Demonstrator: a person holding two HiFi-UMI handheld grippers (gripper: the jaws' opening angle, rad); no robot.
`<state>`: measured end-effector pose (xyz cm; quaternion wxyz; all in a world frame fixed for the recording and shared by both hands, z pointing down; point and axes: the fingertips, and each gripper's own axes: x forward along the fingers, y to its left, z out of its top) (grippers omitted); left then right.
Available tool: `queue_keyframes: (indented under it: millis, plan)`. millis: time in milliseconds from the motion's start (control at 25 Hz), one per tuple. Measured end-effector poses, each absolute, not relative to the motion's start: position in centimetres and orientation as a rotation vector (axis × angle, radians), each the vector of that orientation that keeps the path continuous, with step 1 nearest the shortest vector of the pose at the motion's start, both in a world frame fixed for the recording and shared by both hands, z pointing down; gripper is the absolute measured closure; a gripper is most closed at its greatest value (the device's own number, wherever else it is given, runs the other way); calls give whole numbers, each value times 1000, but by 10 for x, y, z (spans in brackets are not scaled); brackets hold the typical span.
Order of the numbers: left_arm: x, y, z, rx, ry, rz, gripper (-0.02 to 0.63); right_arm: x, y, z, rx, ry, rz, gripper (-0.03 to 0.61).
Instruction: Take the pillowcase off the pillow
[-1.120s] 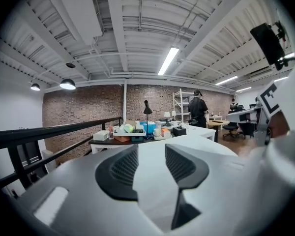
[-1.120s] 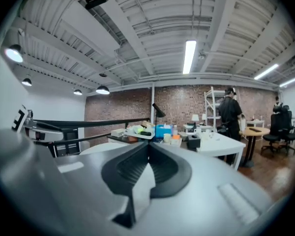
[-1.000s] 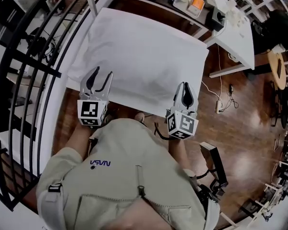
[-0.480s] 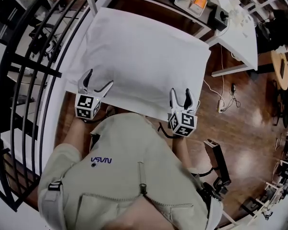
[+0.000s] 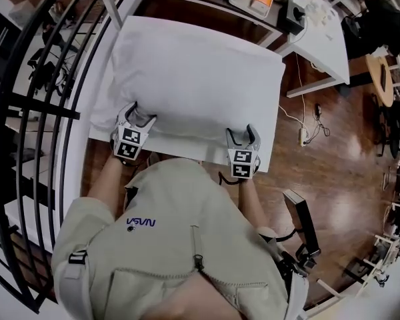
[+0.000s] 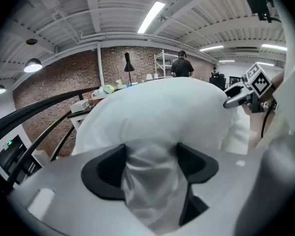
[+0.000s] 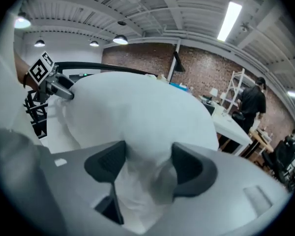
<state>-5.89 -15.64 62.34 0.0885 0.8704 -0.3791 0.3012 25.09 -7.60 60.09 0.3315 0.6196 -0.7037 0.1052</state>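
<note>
A white pillow in its white pillowcase (image 5: pixel 200 79) lies on a white table (image 5: pixel 268 153). Both grippers are pushed onto the pillow's near edge. My left gripper (image 5: pixel 139 113) is at the near left corner. In the left gripper view its jaws (image 6: pixel 150 163) are closing, with bunched pillowcase fabric (image 6: pixel 150 176) filling the gap between the pads. My right gripper (image 5: pixel 243 136) is at the near right part of the edge. Its jaws (image 7: pixel 147 163) stand wide, and the pillow's edge (image 7: pixel 145 181) bulges in between them. Each gripper shows in the other's view: the right one (image 6: pixel 246 90) and the left one (image 7: pixel 51 85).
A black metal railing (image 5: pixel 47 112) curves along the left side. A second white table (image 5: pixel 320 39) with small items stands at the back right. A power strip and cables (image 5: pixel 305 136) lie on the wooden floor to the right. A person (image 6: pixel 182 65) stands far off.
Both grippers have opened wider and moved forward onto the pillow's near edge. Fabric now sits between both pairs of jaws. The view has shifted slightly.
</note>
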Motion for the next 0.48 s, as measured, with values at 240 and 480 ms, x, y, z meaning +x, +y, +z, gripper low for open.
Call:
queue_keyframes:
  millis: [240,480]
  plan:
    - [-51,-152,595,2648,-1223,848,531,233,-82,553,1692,-1886,126,537]
    - [-42,-163,510,2736,-1317,777,597,231,-84,482,1697,-1967,48,564]
